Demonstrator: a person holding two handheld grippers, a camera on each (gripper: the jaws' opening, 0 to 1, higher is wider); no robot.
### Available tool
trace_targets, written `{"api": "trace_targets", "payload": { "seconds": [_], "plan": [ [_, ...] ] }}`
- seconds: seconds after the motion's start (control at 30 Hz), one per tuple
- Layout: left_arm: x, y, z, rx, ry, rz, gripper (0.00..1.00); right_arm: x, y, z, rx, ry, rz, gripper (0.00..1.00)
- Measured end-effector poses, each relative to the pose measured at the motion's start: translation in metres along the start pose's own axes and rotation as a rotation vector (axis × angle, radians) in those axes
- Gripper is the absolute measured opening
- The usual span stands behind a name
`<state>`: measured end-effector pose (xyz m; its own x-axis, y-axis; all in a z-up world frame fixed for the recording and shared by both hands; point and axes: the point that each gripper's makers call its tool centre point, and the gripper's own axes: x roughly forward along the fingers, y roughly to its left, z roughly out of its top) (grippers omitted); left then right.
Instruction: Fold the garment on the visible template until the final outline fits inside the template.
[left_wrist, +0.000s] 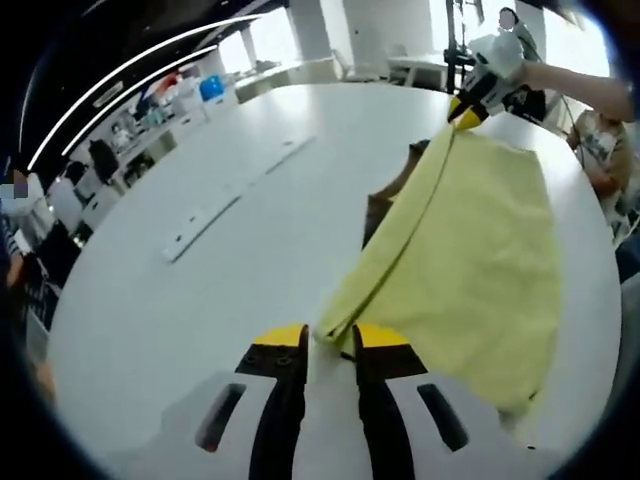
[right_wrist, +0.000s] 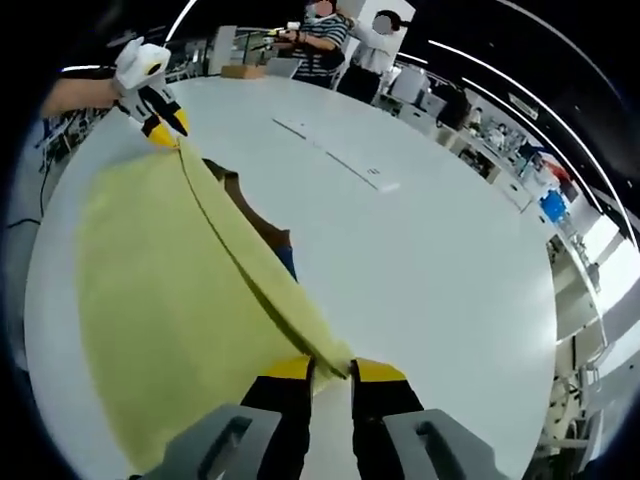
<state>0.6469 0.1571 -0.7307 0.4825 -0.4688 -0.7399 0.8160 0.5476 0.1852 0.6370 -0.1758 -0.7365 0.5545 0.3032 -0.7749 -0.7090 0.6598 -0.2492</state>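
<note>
Garment (left_wrist: 480, 250), pale yellow cloth, hangs stretched between the two tools above the white table (left_wrist: 200, 300). Left tool (left_wrist: 330, 345): yellow-tipped jaws pressed together on one corner of the garment, cloth bunched between them. Right tool (right_wrist: 330, 372): jaws likewise pinching the opposite corner. A folded edge runs taut from one tool to the other; the rest of the cloth drapes down onto the table. In the left gripper view the right tool appears at top right, held by a hand. A dark brown sheet (left_wrist: 385, 195), possibly the template, lies on the table, partly under the garment. A long pale strip (left_wrist: 235, 200) lies on the table, well apart from the cloth. People (right_wrist: 345, 40) stand at the far table edge.
</note>
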Motion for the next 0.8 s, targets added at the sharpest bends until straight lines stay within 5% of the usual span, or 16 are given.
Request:
{"api": "trace_targets", "payload": {
  "seconds": [0.17,0.8],
  "plan": [
    [0.006,-0.001,-0.004,0.077,0.030,0.022,0.15,0.003,0.001,-0.005,-0.050,0.016,-0.009,0.16],
    [0.010,0.010,-0.001,0.045,0.005,0.073,0.02,0.011,0.002,-0.008,-0.070,0.013,-0.001,0.00]
  ]
}}
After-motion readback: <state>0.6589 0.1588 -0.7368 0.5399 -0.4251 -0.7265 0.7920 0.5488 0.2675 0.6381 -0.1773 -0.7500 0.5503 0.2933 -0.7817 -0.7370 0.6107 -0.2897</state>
